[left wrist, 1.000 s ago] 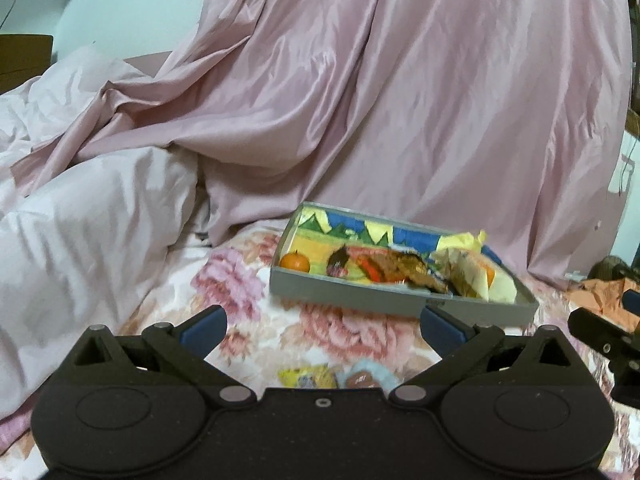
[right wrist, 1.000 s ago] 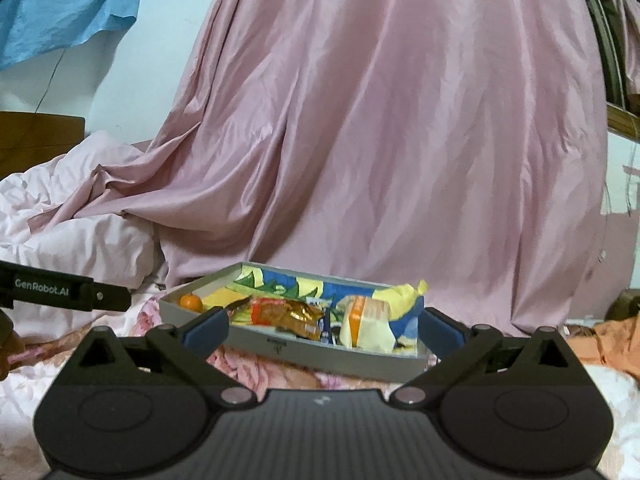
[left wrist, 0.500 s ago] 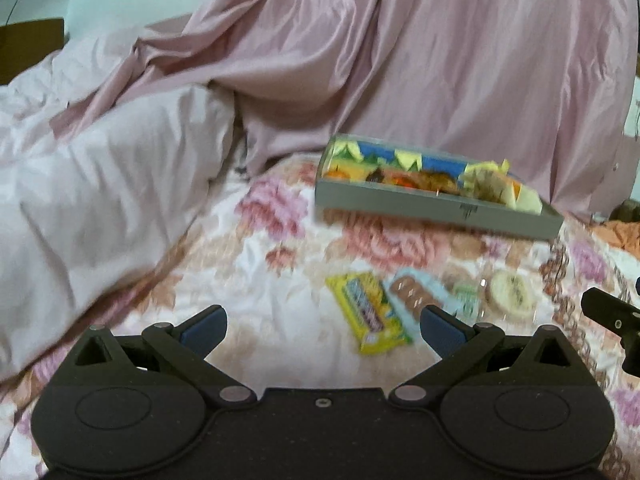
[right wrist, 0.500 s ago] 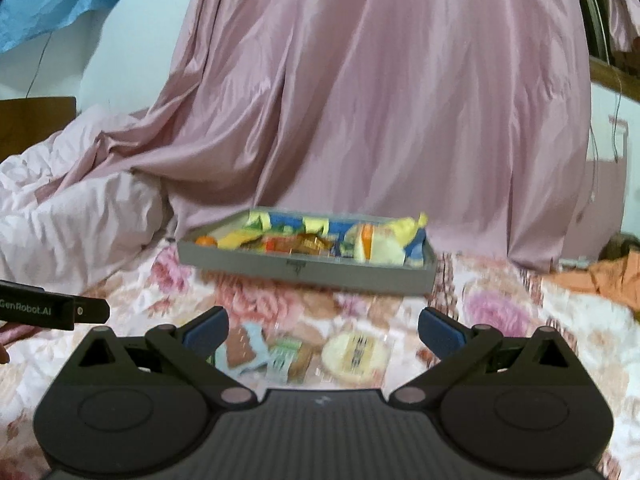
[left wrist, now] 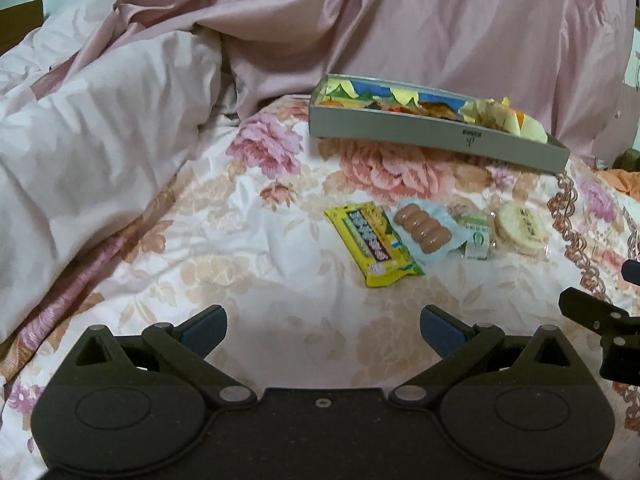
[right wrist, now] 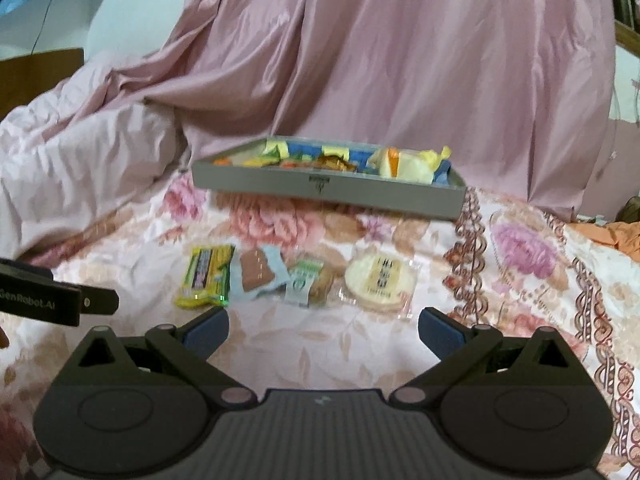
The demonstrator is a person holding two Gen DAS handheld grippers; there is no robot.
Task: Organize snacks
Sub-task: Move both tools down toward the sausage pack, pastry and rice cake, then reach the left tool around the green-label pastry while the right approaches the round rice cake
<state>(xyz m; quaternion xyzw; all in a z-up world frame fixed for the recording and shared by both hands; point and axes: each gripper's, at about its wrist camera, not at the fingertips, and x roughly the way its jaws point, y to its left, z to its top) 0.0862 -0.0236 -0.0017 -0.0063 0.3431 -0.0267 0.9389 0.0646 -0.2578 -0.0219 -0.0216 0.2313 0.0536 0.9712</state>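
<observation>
A grey box (left wrist: 440, 136) (right wrist: 328, 190) with several snacks in it sits at the back of the floral bedspread. In front of it lie a yellow packet (left wrist: 372, 246) (right wrist: 206, 274), a pale blue pack of brown biscuits (left wrist: 424, 230) (right wrist: 260, 272), a green-and-white wrapper (left wrist: 474, 232) (right wrist: 306, 284) and a round white cake in clear wrap (left wrist: 520, 226) (right wrist: 380, 278). My left gripper (left wrist: 322, 326) hovers open, short of the yellow packet. My right gripper (right wrist: 322, 326) is open too, just short of the round cake and wrapper. Nothing is between either pair of fingers.
A pink sheet (right wrist: 400, 60) hangs draped behind the box. A bunched pale quilt (left wrist: 92, 132) fills the left side. Orange cloth (right wrist: 624, 236) lies at the far right. The right gripper's body (left wrist: 600, 320) shows at the left view's right edge, the left one's (right wrist: 52, 298) at the right view's left edge.
Both grippers pulled back and tilted down from the box, so the loose snacks on the bedspread have come into view ahead of the fingers. Both stayed open.
</observation>
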